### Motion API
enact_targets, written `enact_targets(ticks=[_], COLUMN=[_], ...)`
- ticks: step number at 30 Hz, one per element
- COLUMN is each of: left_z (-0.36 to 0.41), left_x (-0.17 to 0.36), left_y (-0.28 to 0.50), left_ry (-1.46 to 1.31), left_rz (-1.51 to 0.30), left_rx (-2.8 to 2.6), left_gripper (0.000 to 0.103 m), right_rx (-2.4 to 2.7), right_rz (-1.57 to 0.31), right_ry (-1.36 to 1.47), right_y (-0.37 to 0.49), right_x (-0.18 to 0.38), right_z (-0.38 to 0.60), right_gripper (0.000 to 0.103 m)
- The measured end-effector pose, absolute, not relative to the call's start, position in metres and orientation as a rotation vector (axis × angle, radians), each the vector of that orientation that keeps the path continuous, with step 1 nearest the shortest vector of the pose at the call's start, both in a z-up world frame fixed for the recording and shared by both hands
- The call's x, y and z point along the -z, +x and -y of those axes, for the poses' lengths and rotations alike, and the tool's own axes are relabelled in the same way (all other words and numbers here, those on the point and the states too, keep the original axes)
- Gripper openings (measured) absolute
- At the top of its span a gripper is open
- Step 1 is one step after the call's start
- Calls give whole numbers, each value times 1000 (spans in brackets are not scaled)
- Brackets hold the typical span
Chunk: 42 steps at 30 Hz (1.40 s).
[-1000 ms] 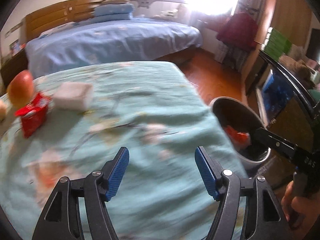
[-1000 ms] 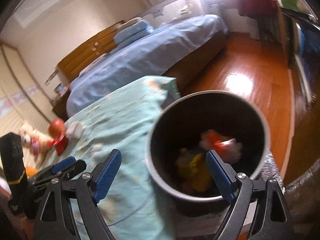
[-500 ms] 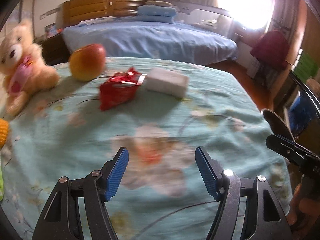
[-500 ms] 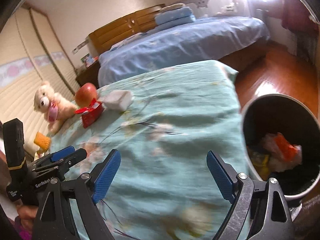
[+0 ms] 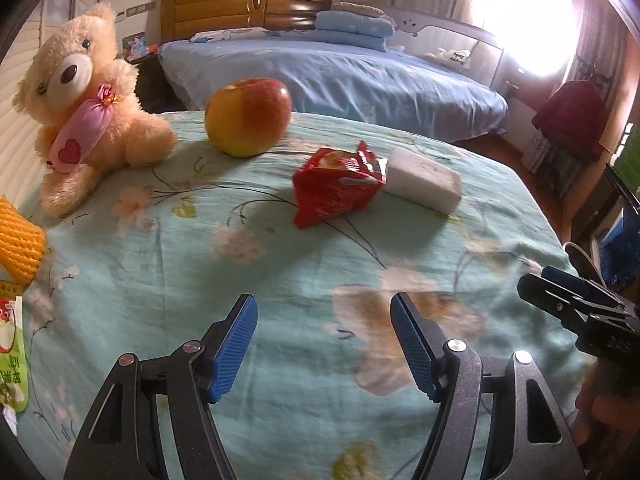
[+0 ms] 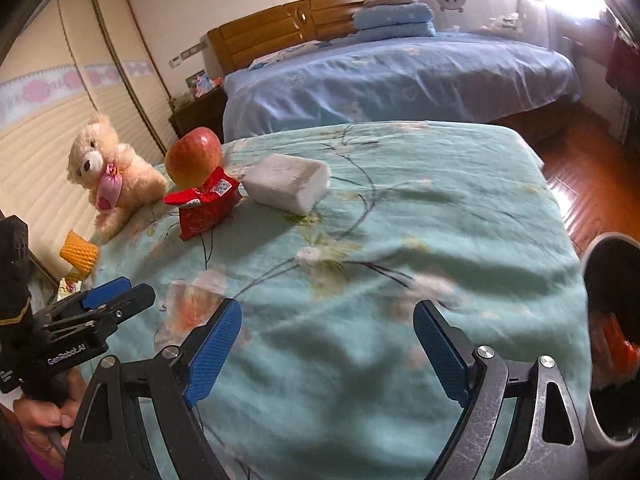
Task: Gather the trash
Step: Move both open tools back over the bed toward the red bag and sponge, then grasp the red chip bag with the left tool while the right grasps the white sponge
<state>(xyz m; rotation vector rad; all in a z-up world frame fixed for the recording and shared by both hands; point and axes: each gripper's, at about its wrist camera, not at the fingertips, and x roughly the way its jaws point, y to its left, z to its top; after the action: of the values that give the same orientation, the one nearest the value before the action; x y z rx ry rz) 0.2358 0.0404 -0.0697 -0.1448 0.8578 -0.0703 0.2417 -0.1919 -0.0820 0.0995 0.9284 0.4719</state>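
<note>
Both grippers — left gripper, right gripper — gape, seemingly empty.

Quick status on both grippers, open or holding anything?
Left gripper: jaws open, nothing between them, over the floral bedspread.
Right gripper: jaws open, empty, over the same bedspread.

- Bed with blue sheet, wooden headboard, folded blue pillows.
- Bright window at right, overexposed.
- Wooden floor, reddish-brown.
- Cream wardrobe doors at left.
</note>
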Motion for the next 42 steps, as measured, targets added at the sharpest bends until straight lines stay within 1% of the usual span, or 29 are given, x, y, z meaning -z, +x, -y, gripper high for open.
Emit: enact_targets(ticks=[20, 26, 29, 30, 31, 32, 33, 34, 35, 36, 39, 42], left_z=[-56, -54, -52, -51, -50, -49, -48, -47, -47, -47, -45, -43], left_x=[90, 94, 99, 99, 101, 103, 104, 104, 105, 105, 104, 101], left_y=[328, 343, 349, 349, 350, 352, 353, 354, 355, 355, 352, 343], left_ry=[-94, -69, -63, -64, -64, -65, -66, -70, -76, -89, -108, -132], left_rz=[-898, -882, -885, -886, -892, -900, -905, -909, -909, -908, -901, -884], left_rx=[89, 118, 134, 137, 144, 151, 151, 153, 159, 171, 182, 193], left_gripper=[69, 68, 66, 61, 56, 45, 31, 25, 17, 11, 7, 3], right_rx=[-561, -611, -621, -623, -624, -625, -632, -638, -644, -652, -637, -623], right_rz=[-953, -948, -950, -950, -951, -954, -960, -958, -953, -945, -938, -949], right_ry=[-14, -60, -66, -69, -73, -78, -81, -85, -92, -105, -129, -75], right_y=[321, 340, 347, 349, 350, 350, 350, 350, 349, 345, 337, 330], right_x=[94, 96, 97, 97, 98, 99, 100, 100, 100, 99, 98, 95], right_z=[146, 134, 130, 129, 129, 128, 126, 125, 124, 122, 120, 130], right_gripper=[89, 88, 88, 87, 82, 74, 69, 66, 57, 55, 52, 51])
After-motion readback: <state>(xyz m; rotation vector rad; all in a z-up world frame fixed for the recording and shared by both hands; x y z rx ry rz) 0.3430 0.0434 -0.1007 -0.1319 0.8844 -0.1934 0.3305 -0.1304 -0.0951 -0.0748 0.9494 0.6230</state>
